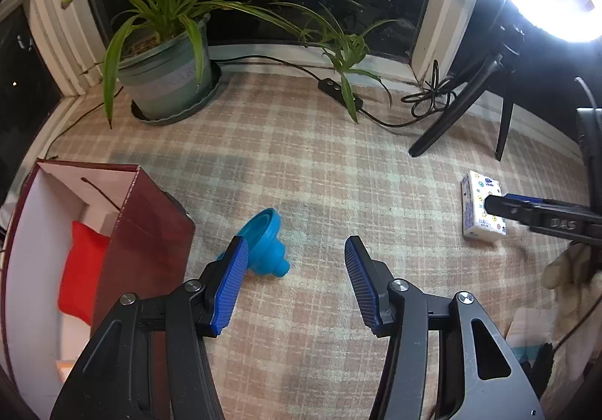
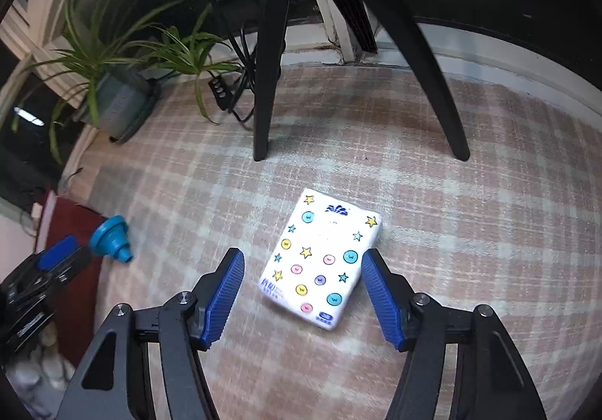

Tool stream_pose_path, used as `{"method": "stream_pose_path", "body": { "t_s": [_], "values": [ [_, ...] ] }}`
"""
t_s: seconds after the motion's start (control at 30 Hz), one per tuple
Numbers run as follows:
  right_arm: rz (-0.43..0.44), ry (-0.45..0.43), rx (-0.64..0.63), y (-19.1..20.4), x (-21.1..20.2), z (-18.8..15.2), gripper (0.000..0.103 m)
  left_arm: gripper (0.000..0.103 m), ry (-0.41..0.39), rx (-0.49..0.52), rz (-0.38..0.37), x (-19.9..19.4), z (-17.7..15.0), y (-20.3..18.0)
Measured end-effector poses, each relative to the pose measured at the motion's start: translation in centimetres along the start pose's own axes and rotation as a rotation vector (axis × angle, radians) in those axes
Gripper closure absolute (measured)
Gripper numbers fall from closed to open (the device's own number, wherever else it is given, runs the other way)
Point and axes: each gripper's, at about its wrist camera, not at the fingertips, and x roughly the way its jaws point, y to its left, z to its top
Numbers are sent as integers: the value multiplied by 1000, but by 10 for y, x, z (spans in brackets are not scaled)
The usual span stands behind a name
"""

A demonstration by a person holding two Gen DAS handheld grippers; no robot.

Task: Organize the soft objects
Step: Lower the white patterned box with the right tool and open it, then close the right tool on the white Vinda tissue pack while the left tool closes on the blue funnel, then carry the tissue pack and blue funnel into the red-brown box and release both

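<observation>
On the checked cloth (image 2: 451, 194), between the spread fingers of the right gripper (image 2: 301, 282), lies the tissue pack (image 2: 320, 256), flat and turned a little askew; the right-hand pad (image 2: 380, 292) is at or just touching its edge, while the left-hand pad (image 2: 222, 296) stands apart from it. That gripper is wide open and holds nothing. The step in hand looks to be the pickup of this pack. To do it well, I would centre the pack between the pads first, turn the wrist so the pads meet its long sides squarely, then close gently, since a soft pack will buckle or slip out if pinched at one corner. The left gripper (image 1: 297, 275) is open too and empty, low over the cloth with the blue funnel (image 1: 265, 243) just beyond its left finger, lying on its side. Beside it stands the dark red bag (image 1: 124, 228), mouth open, with something red (image 1: 81, 269) inside; that seems the likely place for the soft things. By count: one tissue pack, one funnel, one bag, two grippers, one potted plant (image 1: 165, 70), and one lamp stand (image 2: 267, 81) behind the pack.
</observation>
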Motion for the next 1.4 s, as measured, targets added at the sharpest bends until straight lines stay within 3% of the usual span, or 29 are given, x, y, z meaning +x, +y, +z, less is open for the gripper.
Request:
{"method": "stream_pose_path", "body": {
  "t_s": [0.3, 0.47, 0.67, 1.03, 1.27, 1.4],
  "values": [
    [-62, 48, -72, -4, 8, -3, 41, 51, 12, -3, 1, 2, -1, 14],
    [-38, 37, -58, -19, -5, 0, 42, 51, 45, 12, 0, 16, 4, 13],
    [-15, 38, -88, -7, -3, 1, 41, 51, 81, -3, 12, 36, 6, 11],
    [-75, 60, -115, 11, 28, 2, 41, 81, 87, 10, 33, 46, 8, 14],
    [-141, 49, -160, 26, 39, 5, 42, 93, 81, -26, 27, 48, 6, 23],
    [-141, 46, -167, 26, 37, 3, 54, 93, 74, -40, 18, 46, 3, 25]
  ]
}}
